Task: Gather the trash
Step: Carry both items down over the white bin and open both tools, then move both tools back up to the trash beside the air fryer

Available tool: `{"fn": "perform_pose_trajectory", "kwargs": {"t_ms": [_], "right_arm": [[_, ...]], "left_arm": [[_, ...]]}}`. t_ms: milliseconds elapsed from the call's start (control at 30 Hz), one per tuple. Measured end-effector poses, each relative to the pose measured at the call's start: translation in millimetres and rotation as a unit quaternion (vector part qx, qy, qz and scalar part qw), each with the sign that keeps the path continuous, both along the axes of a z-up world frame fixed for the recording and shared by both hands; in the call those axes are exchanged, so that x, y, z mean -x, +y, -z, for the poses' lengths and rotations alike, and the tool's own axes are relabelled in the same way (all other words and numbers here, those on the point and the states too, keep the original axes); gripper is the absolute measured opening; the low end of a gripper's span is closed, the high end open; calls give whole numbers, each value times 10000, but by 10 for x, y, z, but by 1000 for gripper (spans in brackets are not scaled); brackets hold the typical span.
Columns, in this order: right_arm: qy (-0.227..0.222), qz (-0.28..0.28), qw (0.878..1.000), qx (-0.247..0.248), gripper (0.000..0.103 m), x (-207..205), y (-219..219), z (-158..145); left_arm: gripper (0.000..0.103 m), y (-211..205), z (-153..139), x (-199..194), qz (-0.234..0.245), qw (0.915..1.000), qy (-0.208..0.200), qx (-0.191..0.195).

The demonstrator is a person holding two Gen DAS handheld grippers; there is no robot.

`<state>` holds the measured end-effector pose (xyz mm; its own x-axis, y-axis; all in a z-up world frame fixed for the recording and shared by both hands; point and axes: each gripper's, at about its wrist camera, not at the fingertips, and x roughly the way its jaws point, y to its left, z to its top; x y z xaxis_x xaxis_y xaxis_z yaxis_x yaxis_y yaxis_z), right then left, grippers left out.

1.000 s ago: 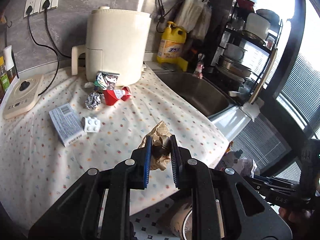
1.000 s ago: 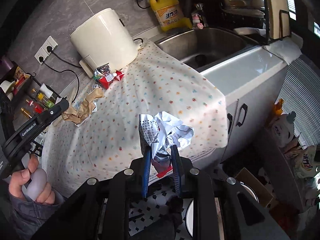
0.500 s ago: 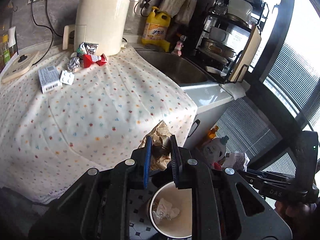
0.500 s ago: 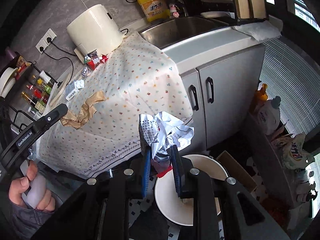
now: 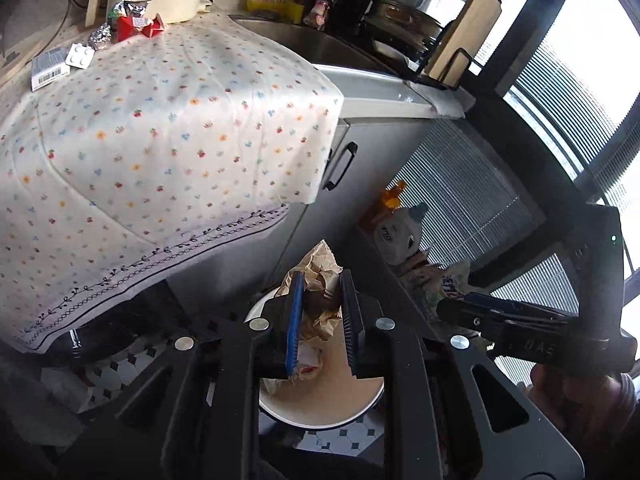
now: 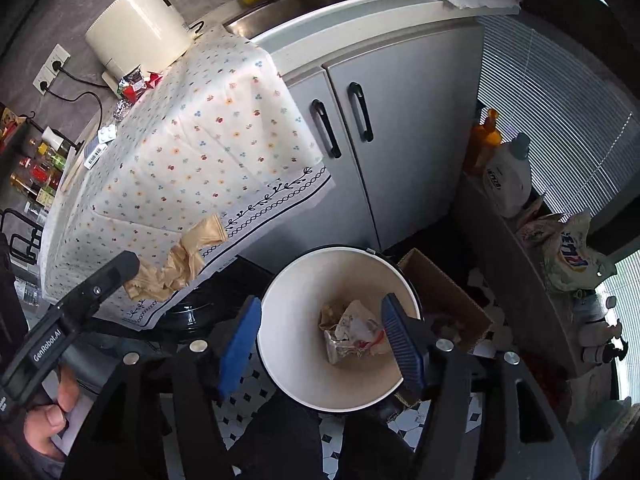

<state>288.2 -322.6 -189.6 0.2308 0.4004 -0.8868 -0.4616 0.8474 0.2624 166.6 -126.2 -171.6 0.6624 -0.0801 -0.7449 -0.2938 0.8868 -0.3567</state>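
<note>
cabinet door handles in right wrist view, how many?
2: both black, side by side on the grey doors below the sink, left handle and right handle. More may hide behind the tablecloth.

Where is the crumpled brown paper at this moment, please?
The crumpled brown paper is clamped in the left tool, just above the white bin on the floor.

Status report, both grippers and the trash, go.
Left gripper shut on brown paper, above white bin. Right gripper jaws opening, empty; crumpled wrapper lies in bin. Nothing in the way.
</note>
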Motion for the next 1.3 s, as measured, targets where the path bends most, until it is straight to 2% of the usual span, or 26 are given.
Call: {"fn": "perform_pose_trajectory", "kwargs": {"t_ms": [67,100,167,200,233,300,400,467,533,600,633,767,867,1033,1300], "right_arm": [[-34,59,10000,15,62,-14,-89,-51],[-75,98,9999,10,63,-15,-144,-87],[-192,201,9996,46,68,-14,-271,-159],[-226,260,9994,64,69,-14,-333,-183],[-229,319,9992,71,70,-12,-392,-195],[-211,412,9989,76,70,-13,-468,-193],[-210,353,9991,-66,77,6,-457,-195],[-256,294,9991,-178,84,23,-402,-210],[-295,240,9989,-257,87,16,-327,-216],[-311,233,9987,-317,87,-22,-233,-231],[-347,222,9986,-337,87,-39,-178,-253],[-667,145,9966,-465,94,-119,62,-424],[-784,177,9946,-656,95,-188,223,-566],[-901,47,9921,-874,95,-246,598,-751],[-1115,-239,9874,-1094,95,-297,1384,-1057]], "left_arm": [[20,-104,91,-51,240,9996,7,147],[26,-157,161,-87,381,9989,43,268],[50,-250,273,-145,464,9980,150,402],[66,-277,298,-155,464,9979,147,421],[72,-301,305,-160,474,9980,119,411],[78,-311,296,-172,447,9983,163,332],[84,-245,252,-154,294,9991,181,258],[86,-159,216,-128,184,9993,251,218],[86,-66,128,-101,69,9994,293,171],[89,64,-23,-41,-96,9997,201,93],[95,141,-114,1,-191,9998,112,27],[97,541,-402,156,-728,9973,-48,-123],[97,817,-583,263,-1078,9938,-144,-228],[97,1178,-833,390,-1342,9894,-297,-466],[97,1794,-1077,459,-1690,9828,-533,-525]]}}
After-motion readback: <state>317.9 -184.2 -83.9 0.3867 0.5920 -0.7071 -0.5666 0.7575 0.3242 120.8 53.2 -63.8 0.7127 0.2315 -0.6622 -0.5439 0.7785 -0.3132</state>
